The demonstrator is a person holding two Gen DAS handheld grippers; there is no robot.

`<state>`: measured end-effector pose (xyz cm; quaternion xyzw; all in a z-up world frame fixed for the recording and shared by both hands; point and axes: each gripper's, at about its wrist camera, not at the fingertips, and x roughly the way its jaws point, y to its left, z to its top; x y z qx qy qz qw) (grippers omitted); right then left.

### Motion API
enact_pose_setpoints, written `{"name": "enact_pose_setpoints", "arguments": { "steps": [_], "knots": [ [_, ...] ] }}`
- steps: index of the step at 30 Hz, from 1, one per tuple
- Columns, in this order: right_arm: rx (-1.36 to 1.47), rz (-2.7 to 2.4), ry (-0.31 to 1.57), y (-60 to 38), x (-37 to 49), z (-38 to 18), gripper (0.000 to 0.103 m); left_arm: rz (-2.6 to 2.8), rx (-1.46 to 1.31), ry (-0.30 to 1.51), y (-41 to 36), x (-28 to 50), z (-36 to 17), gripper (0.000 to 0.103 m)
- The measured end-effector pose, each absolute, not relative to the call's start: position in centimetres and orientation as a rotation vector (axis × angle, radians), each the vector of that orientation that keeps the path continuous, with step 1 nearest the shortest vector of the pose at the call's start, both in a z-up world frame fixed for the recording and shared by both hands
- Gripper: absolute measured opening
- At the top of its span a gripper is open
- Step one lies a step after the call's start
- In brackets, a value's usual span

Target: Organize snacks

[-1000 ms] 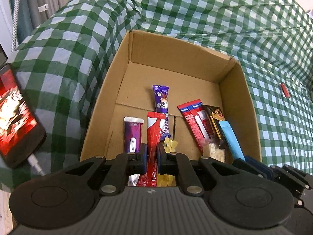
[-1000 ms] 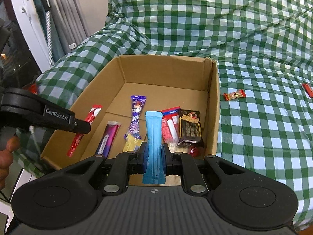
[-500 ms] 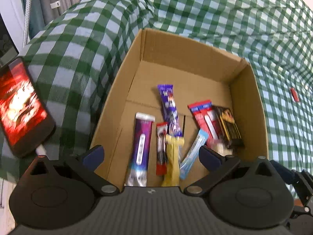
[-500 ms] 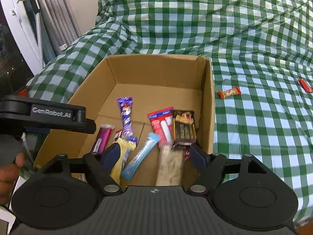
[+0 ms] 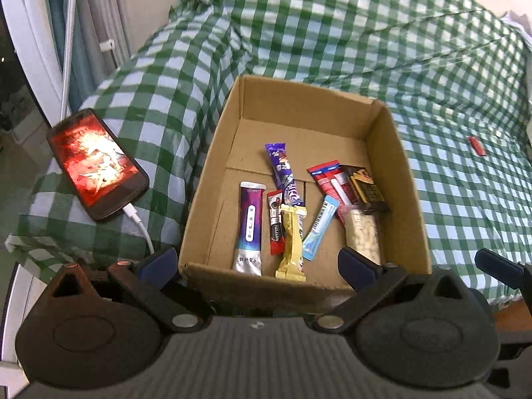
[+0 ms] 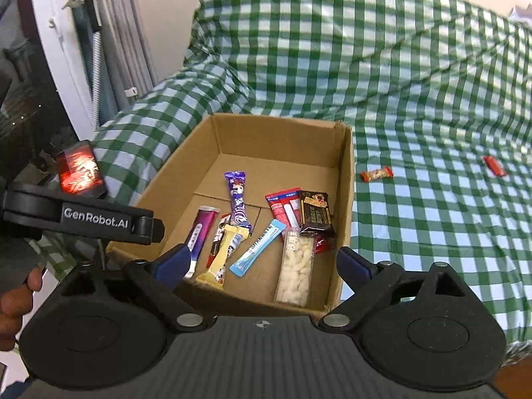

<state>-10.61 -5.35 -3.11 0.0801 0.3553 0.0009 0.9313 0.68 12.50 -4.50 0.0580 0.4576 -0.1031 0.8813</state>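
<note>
Both grippers sit at the near edge of the cardboard box (image 5: 212, 179), jaws spread wide w/ nothing between them. Left gripper (image 5: 257, 264) has empty blue pads hanging over the box's front wall; right gripper (image 6: 262, 262) has just been opening its jaws and they're empty too, pads apart over the near rim.

Inside the box, closest to the front wall: a silver-purple stick pack (image 5: 250, 226), a thin red bar (image 5: 275, 222), a yellow wrapped bar (image 5: 292, 241) partly over it, a light blue sachet (image 5: 320, 229) lying diagonal, and a clear pack of pale nuts (image 6: 296, 262) toward the right wall. Bit further in: a purple candy wrapper (image 5: 282, 174), a red-white pack (image 5: 329, 178) and a dark brown choc bar (image 6: 315, 213) touching it.

Box sits on a green-white checked cloth (image 6: 415, 66). Still out on the cloth, right of the box: a small orange-red candy (image 6: 376, 174) near it, and a red bar (image 6: 494, 166) well apart.

Left of the box there's a phone (image 5: 96, 163) w/ a lit red screen and a white cable (image 5: 139, 226) plugged in. In the right wrist view a hand (image 6: 16, 296) shows at the lower left.
</note>
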Motion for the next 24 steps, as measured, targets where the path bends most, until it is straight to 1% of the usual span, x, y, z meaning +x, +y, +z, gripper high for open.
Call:
{"name": "enact_pose_setpoints", "arguments": {
  "steps": [9, 24],
  "knots": [
    [0.104, -0.001, 0.655, -3.7, -14.4, -1.4, 0.099, -0.218, 0.120, 0.904, 13.1, -3.4, -3.2, 0.103],
    [0.094, -0.024, 0.595, -3.5, -17.4, -0.5, 0.101, -0.215, 0.128, 0.867, 13.4, -5.9, -2.3, 0.103]
  ]
}}
